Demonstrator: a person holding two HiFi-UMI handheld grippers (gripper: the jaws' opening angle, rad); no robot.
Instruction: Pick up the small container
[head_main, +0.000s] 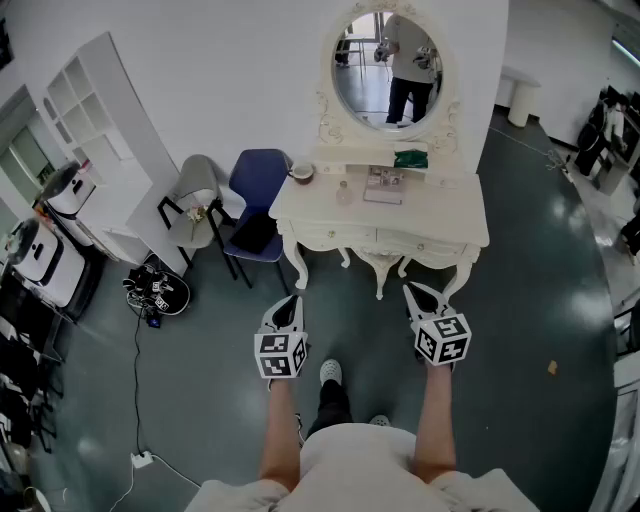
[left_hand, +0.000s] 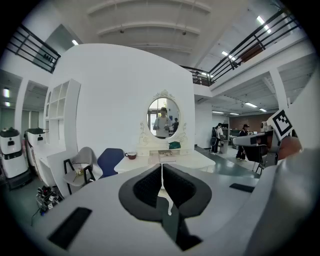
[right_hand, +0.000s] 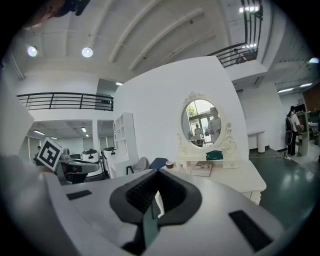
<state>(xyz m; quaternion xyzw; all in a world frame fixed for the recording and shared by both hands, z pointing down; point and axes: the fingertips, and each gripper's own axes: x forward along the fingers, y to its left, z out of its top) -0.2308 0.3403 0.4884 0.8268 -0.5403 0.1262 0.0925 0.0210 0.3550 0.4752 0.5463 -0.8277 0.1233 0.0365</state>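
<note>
Head view: square markers (head_main: 281, 357); left gripper (head_main: 290, 303), right gripper (head_main: 413, 292).

White shirt (head_main: 355, 458), black trousers (head_main: 333, 402), marker-cubed left tool (head_main: 289, 302), marker-cubed right tool (head_main: 416, 291)

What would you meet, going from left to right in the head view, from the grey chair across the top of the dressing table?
In order: grey chair → blue chair → brown bowl → small container → book → green pouch.
</note>
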